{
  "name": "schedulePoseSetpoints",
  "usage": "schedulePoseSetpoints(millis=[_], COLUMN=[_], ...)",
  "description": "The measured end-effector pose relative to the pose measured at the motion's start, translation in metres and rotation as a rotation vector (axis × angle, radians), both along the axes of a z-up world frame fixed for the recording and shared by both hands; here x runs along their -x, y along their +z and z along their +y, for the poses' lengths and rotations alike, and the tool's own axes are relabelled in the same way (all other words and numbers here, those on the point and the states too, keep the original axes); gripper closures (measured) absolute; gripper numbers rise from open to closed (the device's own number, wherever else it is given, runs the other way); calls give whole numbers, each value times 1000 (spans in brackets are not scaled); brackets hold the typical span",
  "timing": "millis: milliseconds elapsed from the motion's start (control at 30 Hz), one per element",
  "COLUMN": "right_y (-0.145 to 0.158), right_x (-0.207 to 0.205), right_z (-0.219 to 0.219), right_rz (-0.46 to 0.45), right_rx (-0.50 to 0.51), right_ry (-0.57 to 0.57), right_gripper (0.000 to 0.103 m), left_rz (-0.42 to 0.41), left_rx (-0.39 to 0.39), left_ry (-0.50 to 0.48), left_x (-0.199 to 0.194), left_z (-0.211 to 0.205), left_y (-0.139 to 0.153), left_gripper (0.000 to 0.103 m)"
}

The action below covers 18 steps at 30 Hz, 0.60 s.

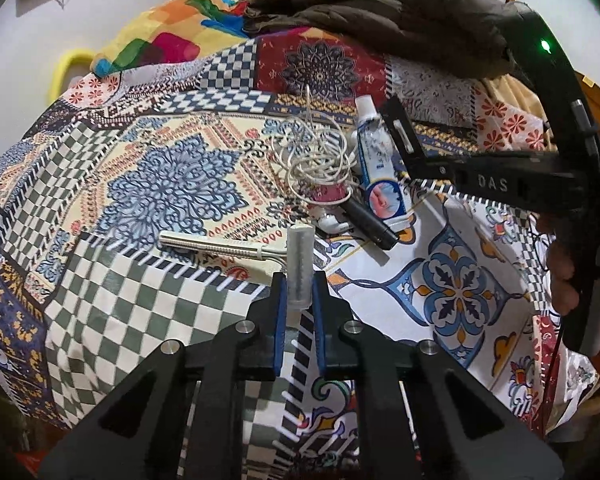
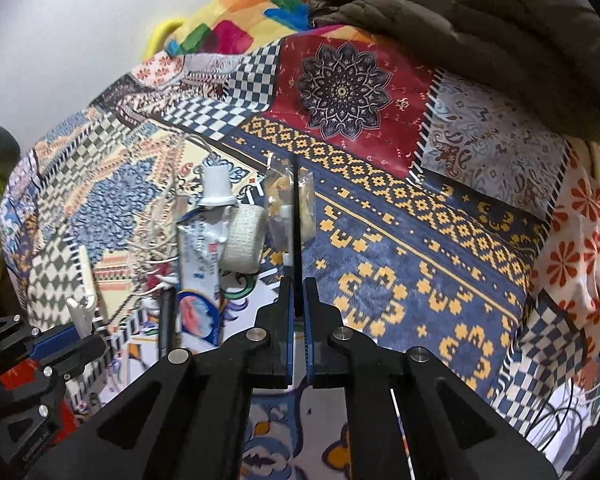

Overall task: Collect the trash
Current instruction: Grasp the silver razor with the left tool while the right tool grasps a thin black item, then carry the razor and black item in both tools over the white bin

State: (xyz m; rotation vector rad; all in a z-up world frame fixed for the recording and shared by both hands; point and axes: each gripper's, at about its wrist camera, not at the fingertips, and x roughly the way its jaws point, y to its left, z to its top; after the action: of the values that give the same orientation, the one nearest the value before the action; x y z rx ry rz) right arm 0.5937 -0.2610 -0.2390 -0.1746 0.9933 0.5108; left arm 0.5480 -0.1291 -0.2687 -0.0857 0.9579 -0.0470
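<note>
My left gripper (image 1: 299, 284) is shut on a clear plastic tube (image 1: 299, 268) that stands upright between its fingers, above the patterned bedspread (image 1: 148, 308). A white disposable razor (image 1: 220, 246) lies just beyond it. A tangle of white string (image 1: 316, 152), a squeezed toothpaste tube (image 1: 376, 164) and a black pen (image 1: 368, 220) lie in a heap further on. My right gripper (image 2: 299, 292) is shut on a thin clear plastic wrapper (image 2: 294, 212) held upright. Beside it lie the toothpaste tube (image 2: 204, 256) and a white bandage roll (image 2: 246, 238).
A dark puffy jacket (image 1: 380, 4) lies at the far side of the bed, and a colourful pillow (image 1: 168, 28) at the back left. The right gripper's body (image 1: 500, 180) reaches in from the right; the left gripper (image 2: 56, 344) shows at lower left.
</note>
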Motion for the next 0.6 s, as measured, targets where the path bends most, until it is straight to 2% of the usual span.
schedulePoseSetpoints(millis=[100, 267, 600], right_y=[8, 19, 53], right_x=[12, 29, 81], right_z=[-4, -8, -17], right_rz=[-17, -14, -34], right_rx=[-6, -14, -33], right_ry=[-26, -64, -102], right_gripper=[99, 99, 99], left_rz=[-14, -25, -84], left_rx=[6, 62, 133], left_ry=[4, 8, 28], left_x=[4, 12, 49], left_z=[3, 10, 31], left_y=[9, 28, 83], left_gripper=[92, 92, 92])
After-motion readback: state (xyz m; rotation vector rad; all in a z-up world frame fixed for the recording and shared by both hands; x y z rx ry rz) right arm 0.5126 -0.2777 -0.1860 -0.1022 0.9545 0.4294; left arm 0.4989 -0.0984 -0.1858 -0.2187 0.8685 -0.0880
